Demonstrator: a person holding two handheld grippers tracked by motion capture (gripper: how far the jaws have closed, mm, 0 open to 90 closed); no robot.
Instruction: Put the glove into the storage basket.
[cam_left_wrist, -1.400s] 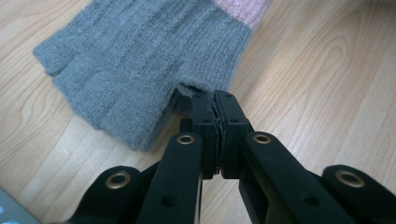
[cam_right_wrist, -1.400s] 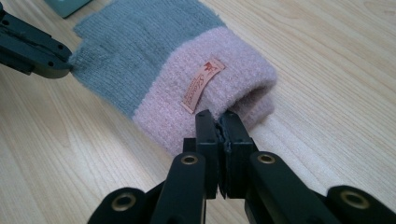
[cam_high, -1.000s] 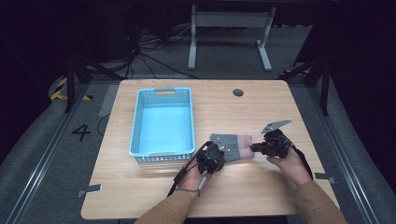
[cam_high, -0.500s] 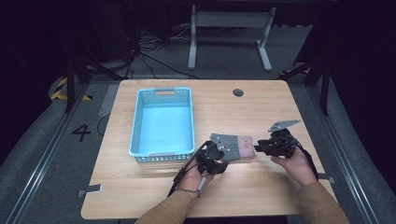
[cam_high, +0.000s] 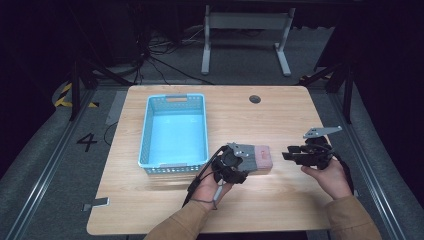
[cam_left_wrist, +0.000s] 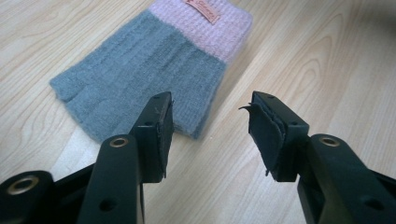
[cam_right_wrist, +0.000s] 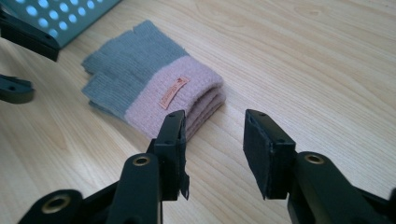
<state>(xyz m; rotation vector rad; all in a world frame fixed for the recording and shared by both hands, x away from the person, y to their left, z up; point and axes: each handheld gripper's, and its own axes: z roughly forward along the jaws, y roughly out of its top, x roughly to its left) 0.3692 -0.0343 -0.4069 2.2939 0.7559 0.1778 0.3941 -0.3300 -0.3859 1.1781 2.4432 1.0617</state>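
**Both hand-held grippers let go of the folded glove**

From the high view, your right hand-held gripper (cam_high: 289, 156) has drawn away from the glove (cam_high: 257, 158) since a second ago, when it sat at the pink cuff; a strip of bare desk (cam_high: 300, 105) now separates them. Your left hand-held gripper (cam_high: 239, 172) hovers at the glove's grey end, beside the blue basket (cam_high: 148, 130).

In the left gripper view, your left hand-held gripper (cam_left_wrist: 212, 128) has just been opening; its jaws stand about half apart with nothing between them. The glove (cam_left_wrist: 149, 70) lies just ahead, its long axis running away from you, pink cuff farthest.

In the right gripper view, your right hand-held gripper (cam_right_wrist: 215, 149) has likewise been opening and stands wide and empty. The glove (cam_right_wrist: 154, 79) lies ahead and left, cuff nearest, grey end toward the basket (cam_right_wrist: 60, 14).
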